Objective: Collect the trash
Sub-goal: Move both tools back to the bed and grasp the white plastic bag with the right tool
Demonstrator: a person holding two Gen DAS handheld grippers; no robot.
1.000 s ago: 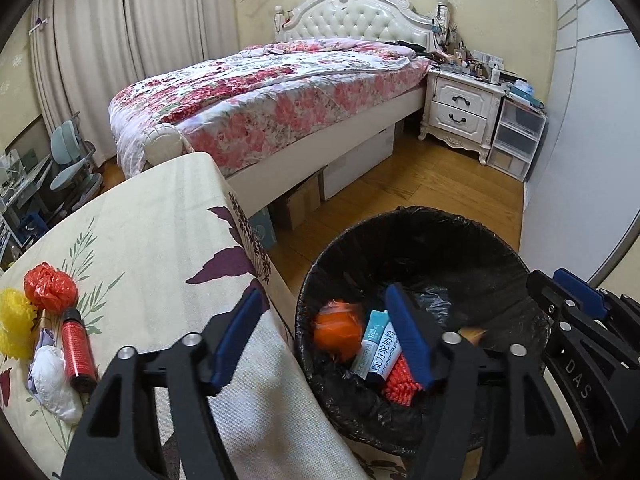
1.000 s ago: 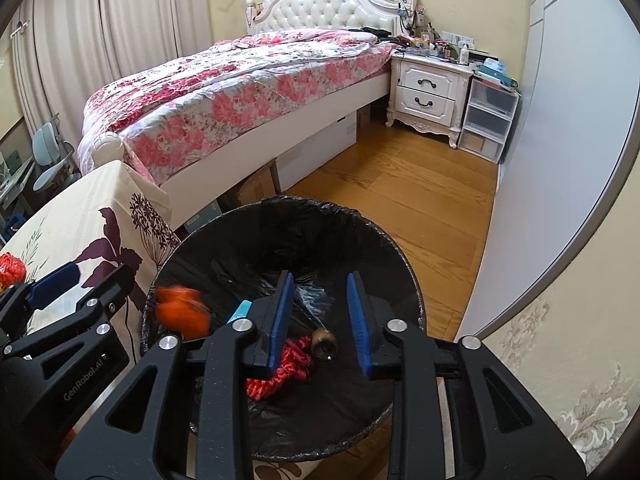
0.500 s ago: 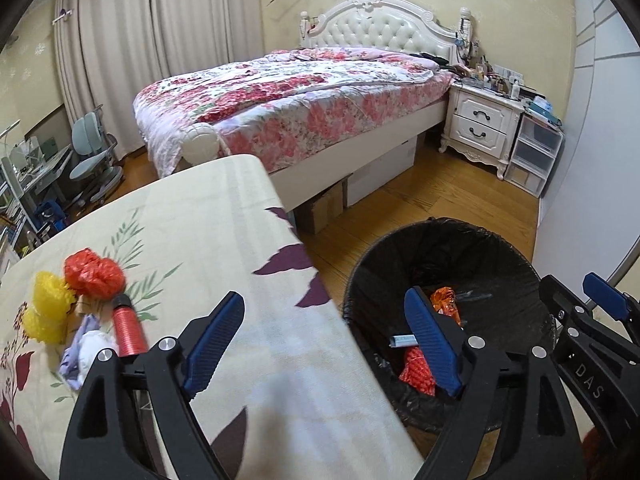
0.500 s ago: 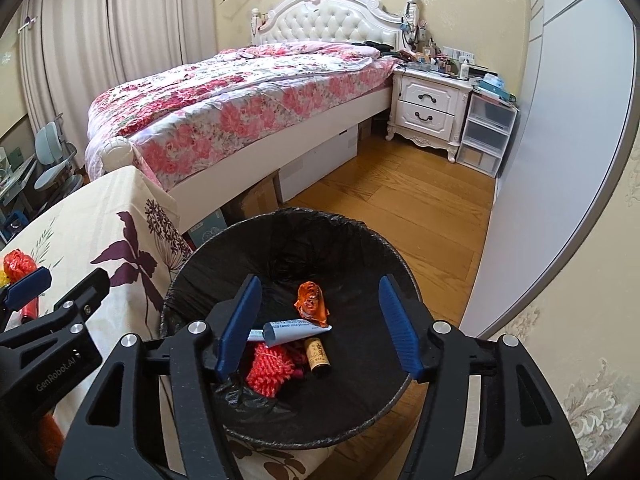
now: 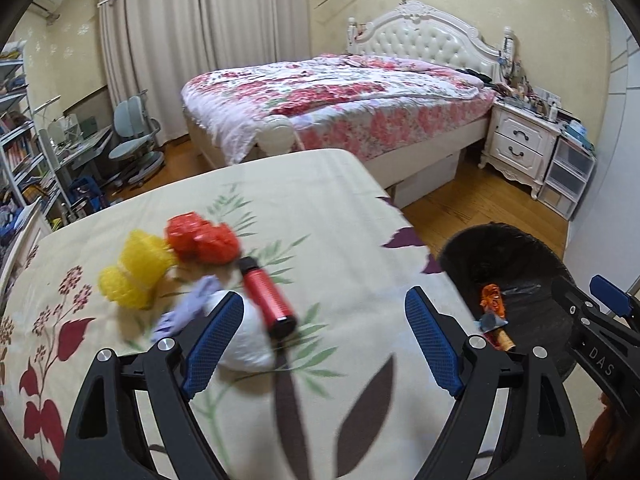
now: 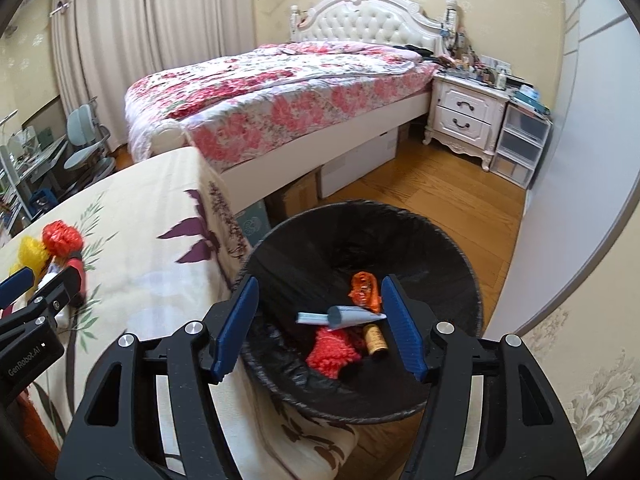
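Note:
On the flowered tablecloth [image 5: 320,216] lies a heap of trash: a red cylinder [image 5: 266,298], a red mesh ball [image 5: 200,240], a yellow mesh ball [image 5: 136,272], a purple scrap [image 5: 188,308] and a white wad [image 5: 248,340]. My left gripper [image 5: 324,336] hovers open and empty just in front of the heap, its left finger over the white wad. My right gripper [image 6: 320,320] hangs open and empty above the black-lined bin [image 6: 360,208]. Inside the bin lie an orange wrapper [image 6: 364,286], a grey tube [image 6: 340,316], a red mesh lump [image 6: 332,350] and a small brown bottle [image 6: 374,340].
The bin [image 5: 520,240] stands on the wooden floor right at the table's corner. A bed with a floral cover [image 5: 340,108] lies beyond, with a white nightstand [image 5: 520,144] to its right. A desk chair [image 5: 132,140] and shelves sit at the far left.
My left gripper swung left from above the bin to over the table, with its jaws wider. The right jaws went from narrow to wide, and the orange wrapper and brown bottle came to rest in the bin.

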